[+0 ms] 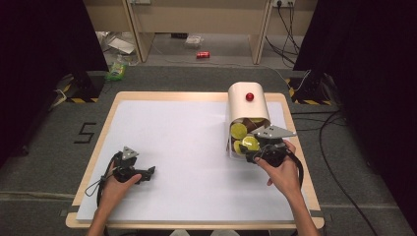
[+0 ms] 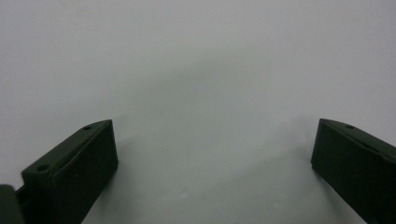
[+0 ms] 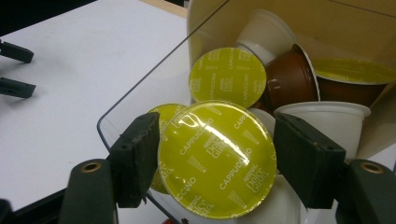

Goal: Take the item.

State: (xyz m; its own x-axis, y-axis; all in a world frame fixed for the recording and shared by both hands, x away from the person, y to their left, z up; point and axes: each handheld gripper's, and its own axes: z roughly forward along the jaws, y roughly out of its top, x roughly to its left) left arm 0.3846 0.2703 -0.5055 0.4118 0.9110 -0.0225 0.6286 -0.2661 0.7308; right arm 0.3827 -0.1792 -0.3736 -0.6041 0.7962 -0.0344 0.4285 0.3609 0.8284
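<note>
four yellow-lidded capsules (image 3: 217, 158) fill one dispenser (image 1: 246, 105).

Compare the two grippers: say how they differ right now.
The left gripper has its fingers wide apart with nothing between them, over the bare white sheet. The right gripper has its fingers closed on a yellow-lidded capsule at the mouth of the tipped container. Both have black fingers, and each is held in a hand.
</note>
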